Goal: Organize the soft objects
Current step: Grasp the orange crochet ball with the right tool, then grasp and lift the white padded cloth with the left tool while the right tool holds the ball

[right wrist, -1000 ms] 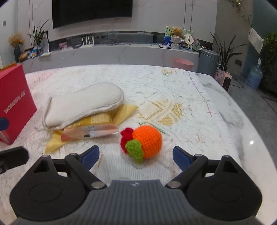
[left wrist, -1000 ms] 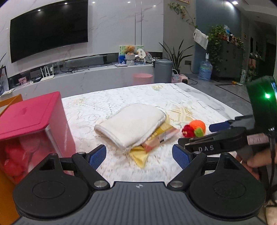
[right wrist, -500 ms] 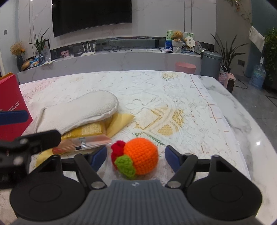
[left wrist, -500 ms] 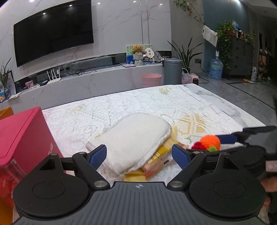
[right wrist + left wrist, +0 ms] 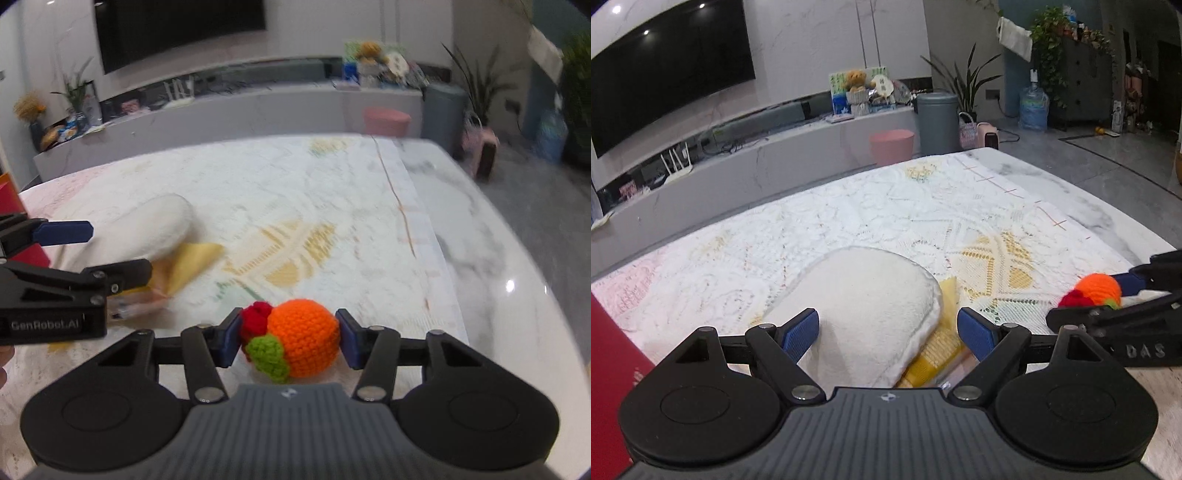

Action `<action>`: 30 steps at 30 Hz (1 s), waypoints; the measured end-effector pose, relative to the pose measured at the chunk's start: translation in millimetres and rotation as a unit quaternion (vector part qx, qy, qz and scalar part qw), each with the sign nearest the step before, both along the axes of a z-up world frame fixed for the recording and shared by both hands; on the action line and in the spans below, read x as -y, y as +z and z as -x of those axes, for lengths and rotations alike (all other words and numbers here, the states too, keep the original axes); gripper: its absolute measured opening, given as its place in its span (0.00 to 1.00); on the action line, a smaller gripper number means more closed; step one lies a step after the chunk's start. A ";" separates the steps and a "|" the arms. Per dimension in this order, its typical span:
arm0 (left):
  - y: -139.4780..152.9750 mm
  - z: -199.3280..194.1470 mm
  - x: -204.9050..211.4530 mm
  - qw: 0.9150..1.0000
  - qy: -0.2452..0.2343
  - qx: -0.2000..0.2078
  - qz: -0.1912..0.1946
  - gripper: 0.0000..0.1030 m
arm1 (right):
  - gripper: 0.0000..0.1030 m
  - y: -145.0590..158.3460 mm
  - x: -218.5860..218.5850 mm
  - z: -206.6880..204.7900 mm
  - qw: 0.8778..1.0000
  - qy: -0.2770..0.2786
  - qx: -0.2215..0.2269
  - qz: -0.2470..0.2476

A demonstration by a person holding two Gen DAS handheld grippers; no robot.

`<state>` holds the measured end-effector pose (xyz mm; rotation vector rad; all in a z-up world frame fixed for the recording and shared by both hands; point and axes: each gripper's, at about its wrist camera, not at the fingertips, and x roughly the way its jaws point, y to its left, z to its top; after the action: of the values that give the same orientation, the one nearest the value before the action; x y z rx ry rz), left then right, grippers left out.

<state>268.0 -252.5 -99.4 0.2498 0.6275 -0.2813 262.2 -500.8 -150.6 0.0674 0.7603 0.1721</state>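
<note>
The right tongs [image 5: 288, 341] have just been closing around the crocheted orange ball [image 5: 301, 338], which sits on the lace-covered tabletop [image 5: 332, 206]; both blue pads now touch its sides, so the pick-up step looks in hand. The left tongs [image 5: 888, 328] stand open, straddling the white padded mitt [image 5: 871, 306], which lies on a yellow cloth [image 5: 947, 295] without being pinched. Next, I judge, the right side needs a firm but gentle squeeze before lifting, since the ball is soft, while the left closes on the mitt. The red box [image 5: 609, 369] at the left edge seems the likely destination.
</note>
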 end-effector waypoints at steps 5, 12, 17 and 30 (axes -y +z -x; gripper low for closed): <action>-2.6 -5.3 4.8 1.000 0.003 0.009 -0.029 0.96 | 0.51 -1.6 3.4 2.5 1.000 0.007 0.004 -0.012; -0.7 -8.9 -3.0 1.000 -0.001 -0.003 -0.005 0.77 | 0.51 -2.0 0.0 6.0 1.000 0.009 0.011 -0.002; 12.9 1.2 -7.1 0.999 -0.035 -0.010 -0.014 0.29 | 0.51 -2.8 0.6 7.7 1.000 0.013 0.017 0.002; 69.5 52.7 -47.1 0.996 -0.075 -0.025 0.039 0.18 | 0.50 1.1 -2.8 6.0 1.000 0.015 0.000 0.016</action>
<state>215.3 -205.4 -29.9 0.2162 0.6476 -0.4559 256.1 -498.0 -149.4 0.0249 0.7647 0.1891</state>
